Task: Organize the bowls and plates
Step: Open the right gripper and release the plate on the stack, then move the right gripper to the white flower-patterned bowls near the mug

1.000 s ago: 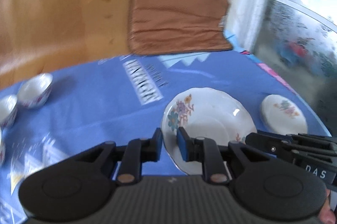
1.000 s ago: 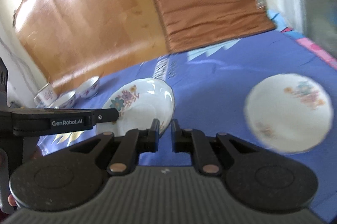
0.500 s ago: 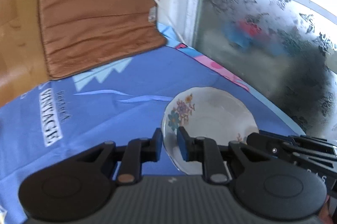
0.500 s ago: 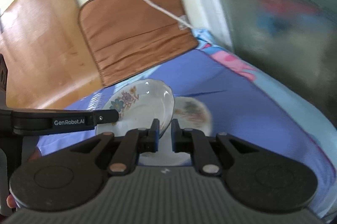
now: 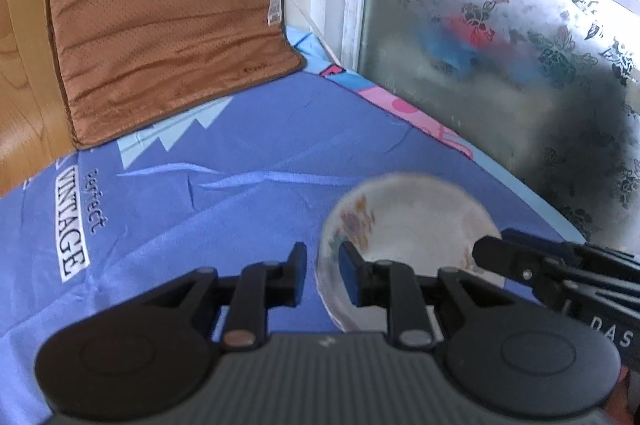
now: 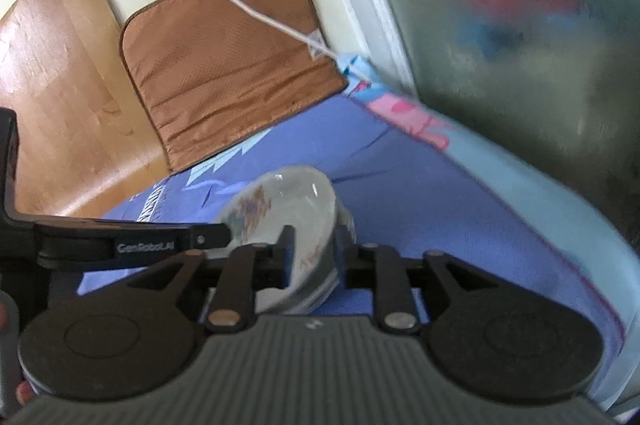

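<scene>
Two black hand-held grippers flank a white floral-patterned ceramic plate, which sits tilted and motion-blurred over the blue printed tablecloth, near the frosted patterned window pane. Left gripper: its jaws are opening, a narrow gap, the plate's left rim between the fingers, with no clear pressing contact. Right gripper: its jaws are also opening, wider, astride the plate's right rim; under that rim a second plate edge seems to show. Behind the plate, a brown quilted mat leans on the wall.
</scene>
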`<state>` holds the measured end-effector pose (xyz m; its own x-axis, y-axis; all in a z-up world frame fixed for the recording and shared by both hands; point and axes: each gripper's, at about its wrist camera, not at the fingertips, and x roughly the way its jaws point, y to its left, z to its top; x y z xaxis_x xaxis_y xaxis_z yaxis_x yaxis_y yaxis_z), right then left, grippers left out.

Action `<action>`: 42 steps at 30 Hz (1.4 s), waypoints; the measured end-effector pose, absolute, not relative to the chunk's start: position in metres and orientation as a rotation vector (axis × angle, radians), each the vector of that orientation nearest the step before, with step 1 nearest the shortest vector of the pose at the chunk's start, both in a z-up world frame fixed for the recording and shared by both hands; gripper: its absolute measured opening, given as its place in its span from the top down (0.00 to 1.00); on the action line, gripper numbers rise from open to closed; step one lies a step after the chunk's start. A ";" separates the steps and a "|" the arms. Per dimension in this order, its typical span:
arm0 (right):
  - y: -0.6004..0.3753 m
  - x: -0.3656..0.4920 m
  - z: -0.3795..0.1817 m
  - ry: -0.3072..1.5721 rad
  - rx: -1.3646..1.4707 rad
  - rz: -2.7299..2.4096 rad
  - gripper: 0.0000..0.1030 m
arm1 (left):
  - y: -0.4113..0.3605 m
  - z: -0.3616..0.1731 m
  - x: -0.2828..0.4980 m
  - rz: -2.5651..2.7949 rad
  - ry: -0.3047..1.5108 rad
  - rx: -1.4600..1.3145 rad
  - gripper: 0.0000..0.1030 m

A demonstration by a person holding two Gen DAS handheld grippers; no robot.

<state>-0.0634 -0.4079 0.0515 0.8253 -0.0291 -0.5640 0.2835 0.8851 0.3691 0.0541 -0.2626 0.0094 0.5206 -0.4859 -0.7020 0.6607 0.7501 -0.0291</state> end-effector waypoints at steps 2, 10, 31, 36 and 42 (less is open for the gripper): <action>-0.407 -0.066 0.055 0.553 0.443 -0.188 0.66 | -0.258 0.014 0.053 -0.694 0.737 0.245 0.76; -0.395 -0.064 0.068 0.527 0.418 -0.151 0.66 | -0.232 0.016 0.053 -0.644 0.742 0.224 0.76; -0.312 -0.033 0.071 0.629 0.363 0.035 0.66 | -0.111 0.001 0.061 -0.433 0.759 0.107 0.73; -0.294 -0.029 0.073 0.645 0.337 0.058 0.66 | -0.089 -0.004 0.063 -0.405 0.765 0.074 0.73; -0.272 -0.021 0.074 0.662 0.303 0.096 0.66 | -0.061 -0.008 0.065 -0.362 0.762 0.038 0.73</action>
